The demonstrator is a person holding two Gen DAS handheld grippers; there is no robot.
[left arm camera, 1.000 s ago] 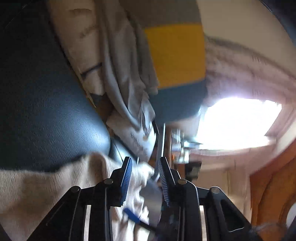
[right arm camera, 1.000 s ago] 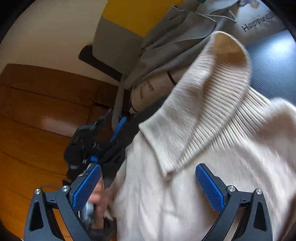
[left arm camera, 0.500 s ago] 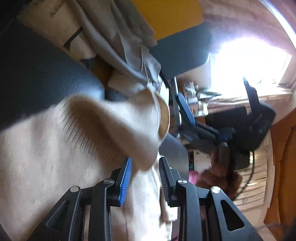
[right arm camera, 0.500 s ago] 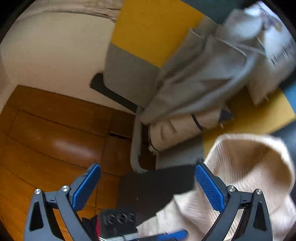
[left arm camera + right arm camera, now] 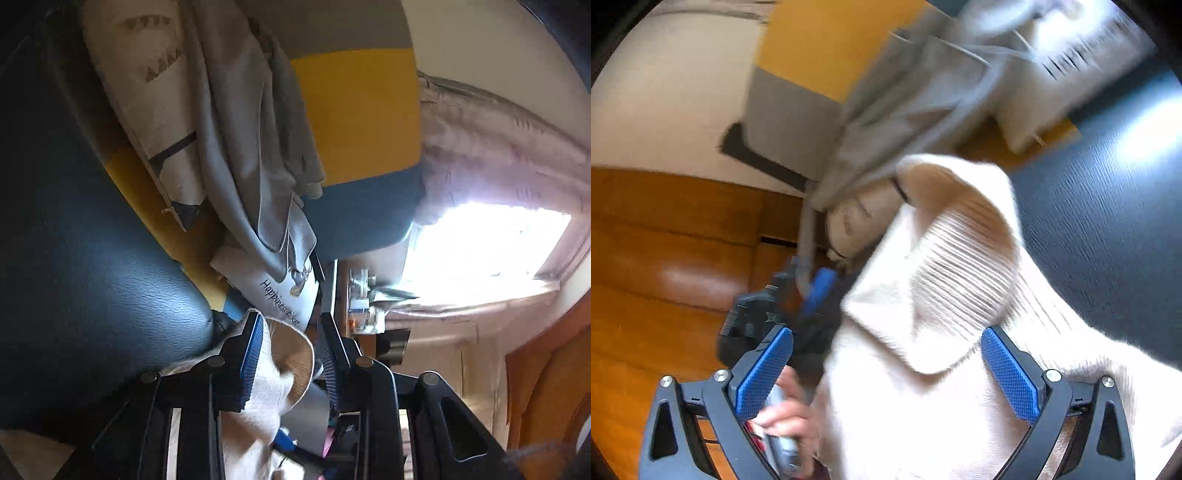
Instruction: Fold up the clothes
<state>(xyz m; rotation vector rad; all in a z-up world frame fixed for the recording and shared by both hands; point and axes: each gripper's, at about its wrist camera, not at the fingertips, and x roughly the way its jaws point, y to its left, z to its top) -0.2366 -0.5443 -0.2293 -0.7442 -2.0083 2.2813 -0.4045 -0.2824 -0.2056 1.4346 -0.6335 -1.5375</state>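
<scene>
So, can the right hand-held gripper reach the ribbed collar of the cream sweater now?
Probably yes: the right hand-held gripper is wide open, and the ribbed collar lies just ahead between its fingers, nothing in front.

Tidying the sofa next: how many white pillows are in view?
2. A triangle-print pillow rests against the sofa; a lettered pillow lies partly beneath the grey garment, which may hide more.

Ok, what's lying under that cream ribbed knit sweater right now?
The cream ribbed knit sweater lies on the dark blue leather cushion, which shows bare beyond its collar. Whatever is beneath the sweater's body is covered. The open right gripper straddles it.
</scene>
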